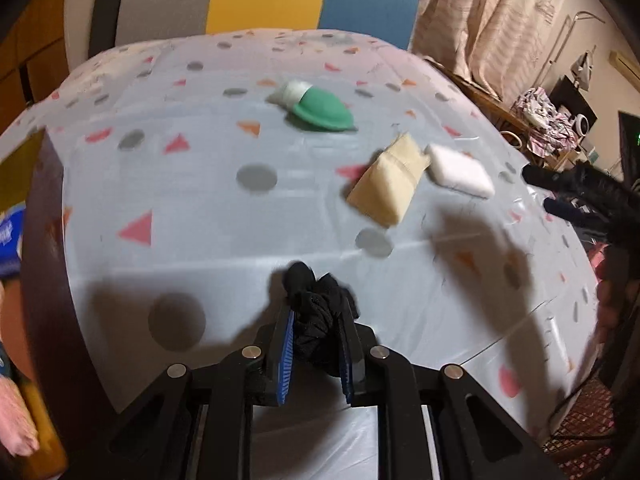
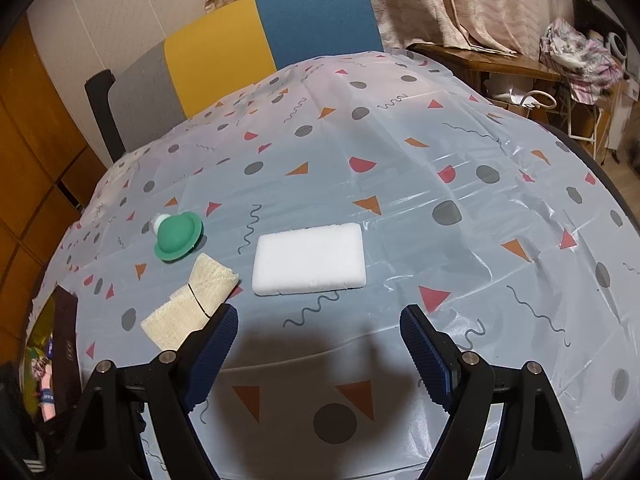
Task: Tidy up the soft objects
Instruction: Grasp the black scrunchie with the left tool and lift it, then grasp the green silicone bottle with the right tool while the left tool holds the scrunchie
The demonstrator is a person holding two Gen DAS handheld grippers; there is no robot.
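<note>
My left gripper (image 1: 318, 304) is shut on a crumpled black cloth (image 1: 316, 324), which bulges out above and below the blue pads, just over the near part of the table. Farther back lie a folded beige cloth (image 1: 386, 186) (image 2: 192, 300), a white sponge block (image 1: 460, 170) (image 2: 310, 260) and a green dome-shaped piece with a white end (image 1: 322, 110) (image 2: 178, 238). My right gripper (image 2: 320, 314) (image 1: 540, 190) stands open just short of the sponge, with nothing between its fingers. Its left finger (image 2: 218, 332) is close to the beige cloth.
The table wears a pale plastic cover (image 2: 400, 168) printed with dots and triangles. A grey, yellow and blue chair back (image 2: 260, 32) stands behind it. At the right are a wooden side table (image 2: 480, 60) and a heap of clothes (image 2: 576, 60). The table's left edge (image 1: 44, 240) drops off beside a blue packet (image 1: 10, 240).
</note>
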